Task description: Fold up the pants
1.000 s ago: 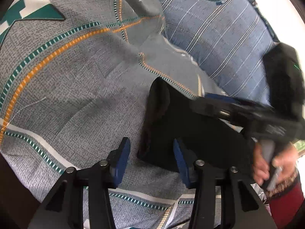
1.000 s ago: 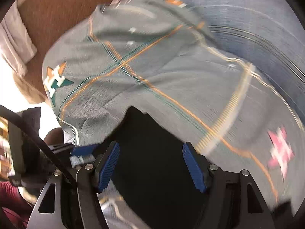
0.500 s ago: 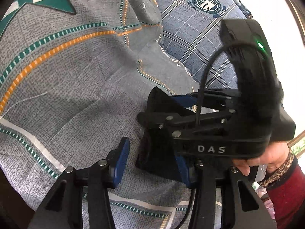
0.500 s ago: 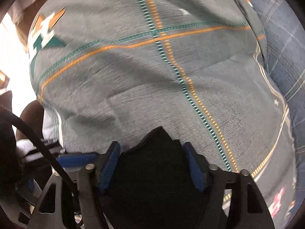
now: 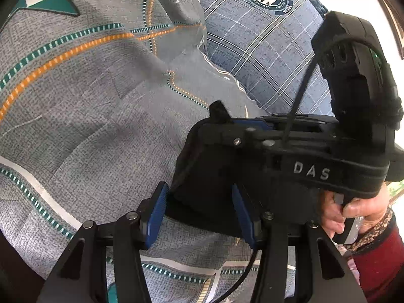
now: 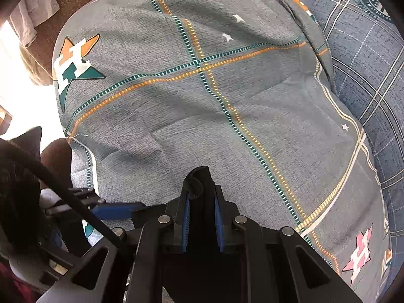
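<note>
Pants (image 6: pixel 202 197) pinched inside right gripper (image 6: pixel 202 223).

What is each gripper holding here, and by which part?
Right gripper pinches the black pants at a bunched edge; left gripper is open, holding nothing.

Right tool (image 6: pixel 201 223) pinched closed, left tool (image 5: pixel 199 212) spread wide.

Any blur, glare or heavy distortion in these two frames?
Left wrist view: sharp, window corner blown out white, strong fisheye bending; the right gripper blocks much of the black pants. Right wrist view: sharp, overexposed patch at left, soft shadows across the bedsheet.
</note>
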A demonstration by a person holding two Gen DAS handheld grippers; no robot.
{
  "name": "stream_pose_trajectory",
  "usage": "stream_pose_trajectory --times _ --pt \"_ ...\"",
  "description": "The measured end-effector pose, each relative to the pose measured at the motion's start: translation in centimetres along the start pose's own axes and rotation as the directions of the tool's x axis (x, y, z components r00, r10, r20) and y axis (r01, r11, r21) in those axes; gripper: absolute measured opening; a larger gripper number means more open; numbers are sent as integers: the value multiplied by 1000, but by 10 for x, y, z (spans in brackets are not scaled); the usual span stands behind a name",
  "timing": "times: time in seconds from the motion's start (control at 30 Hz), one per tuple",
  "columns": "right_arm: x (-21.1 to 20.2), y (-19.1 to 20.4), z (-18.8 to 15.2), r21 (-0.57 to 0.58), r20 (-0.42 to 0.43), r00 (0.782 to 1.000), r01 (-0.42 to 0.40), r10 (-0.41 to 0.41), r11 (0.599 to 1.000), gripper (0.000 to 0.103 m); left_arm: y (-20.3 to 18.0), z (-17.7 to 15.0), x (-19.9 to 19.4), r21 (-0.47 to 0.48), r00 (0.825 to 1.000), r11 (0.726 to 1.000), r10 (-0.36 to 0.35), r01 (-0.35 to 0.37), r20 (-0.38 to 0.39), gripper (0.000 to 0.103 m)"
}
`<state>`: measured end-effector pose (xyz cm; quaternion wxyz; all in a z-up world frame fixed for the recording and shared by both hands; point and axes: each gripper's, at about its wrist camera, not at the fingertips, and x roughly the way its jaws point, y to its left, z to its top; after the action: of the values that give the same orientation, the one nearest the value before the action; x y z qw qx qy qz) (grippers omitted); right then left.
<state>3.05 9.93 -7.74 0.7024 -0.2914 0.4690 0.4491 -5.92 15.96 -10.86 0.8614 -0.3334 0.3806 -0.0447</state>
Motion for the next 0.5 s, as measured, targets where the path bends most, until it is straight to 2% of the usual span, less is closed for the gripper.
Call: stream_pose_trajectory --times 0.03,0.1,0.13,0.17,0.23,0.3,0.33,0.37,0.4,0.5 --pt "2 2 1 -3 -3 1000 0 0 1000 24 -2 1 1 -1 1000 1000 6 -6 1 50" --pt "8 3 2 -10 -14 1000 3 -3 1000 41 -7 1 6 -9 1000 1000 17 -17 7 49" --pt "12 4 2 -7 -20 1000 0 0 1000 55 -9 1 8 -7 1000 1000 27 -26 11 40" --pt "17 4 3 -7 -30 1000 -3 3 1000 58 -11 0 10 5 999 999 43 -43 10 27" --pt "29 8 5 -36 -67 998 -1 -2 999 59 -14 -2 15 22 998 998 55 -55 -2 21" --pt "34 18 5 -97 -77 995 48 -56 994 53 -15 -1 16 14 999 999 38 -38 -18 17" --pt "34 20 6 -109 -80 995 56 -64 992 38 -11 0 12 2 999 1000 27 -27 -26 15" --pt "31 23 8 -116 -84 993 67 -77 991 29 -8 3 7 -11 999 1000 13 -14 -30 14" --pt "27 24 8 -113 -81 993 72 -81 991 24 -9 5 4 -14 999 1000 8 -8 -31 13" --pt "7 23 4 -89 -34 996 82 -85 993 19 -22 9 -9 -11 1000 1000 -22 21 -16 13"
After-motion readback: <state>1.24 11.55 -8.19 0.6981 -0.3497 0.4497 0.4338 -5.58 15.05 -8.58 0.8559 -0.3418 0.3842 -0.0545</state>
